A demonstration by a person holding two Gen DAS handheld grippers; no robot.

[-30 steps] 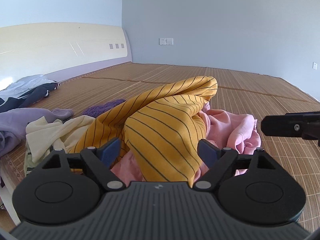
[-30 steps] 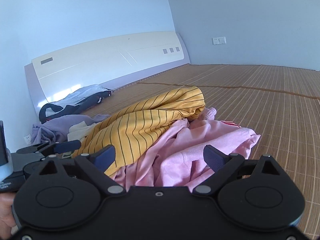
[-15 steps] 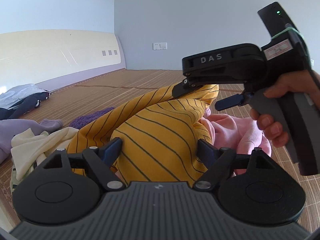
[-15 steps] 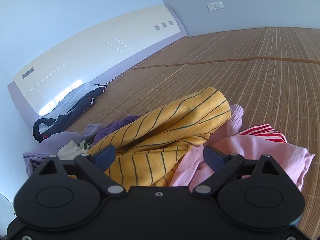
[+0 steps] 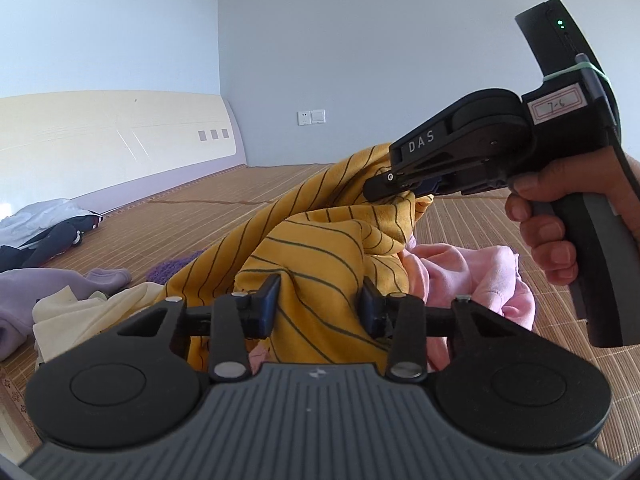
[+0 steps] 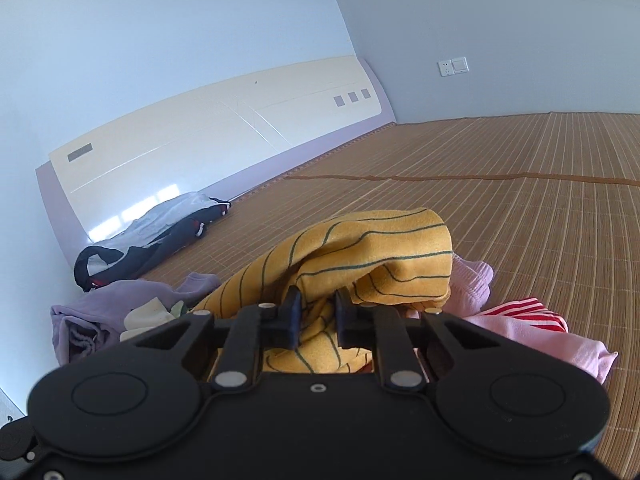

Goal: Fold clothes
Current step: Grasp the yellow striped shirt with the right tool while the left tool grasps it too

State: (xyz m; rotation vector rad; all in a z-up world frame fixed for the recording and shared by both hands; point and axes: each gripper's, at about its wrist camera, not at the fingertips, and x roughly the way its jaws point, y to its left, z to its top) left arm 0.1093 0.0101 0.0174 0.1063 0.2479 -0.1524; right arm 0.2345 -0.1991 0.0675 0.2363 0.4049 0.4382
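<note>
The left gripper (image 5: 319,304) has its blue pads partly closed, a bulge of the yellow striped garment (image 5: 320,256) filling the gap between them; whether the pads actually pinch the cloth cannot be told. In the same left wrist view the right gripper (image 5: 404,189), held by a hand (image 5: 560,216), is clamped on the top fold of that garment, which hangs from it in a ridge. From the right wrist view, the right gripper (image 6: 318,318) has its pads drawn nearly together with yellow cloth squeezed between them, and the yellow striped garment (image 6: 384,256) humps up just beyond the tips.

The garment tops a heap of clothes at the near edge of the bamboo mat (image 6: 520,200). On the heap's left lie a lilac garment (image 6: 108,304) and a cream garment (image 5: 100,312), touching each other; a patch of purple fuzzy cloth (image 5: 176,268) shows behind the yellow. On its right a pink garment (image 5: 480,272) lies under and beside the yellow one, and a red-and-white striped piece (image 6: 532,312) rests on the pink in the right wrist view.

Well apart, toward the mat's far left edge, a dark and white bundle of clothes (image 6: 160,236) lies against the cream headboard (image 6: 224,136) with its lilac border. Pale blue walls close the room, with a socket and switch plate (image 6: 454,66) on the far one.
</note>
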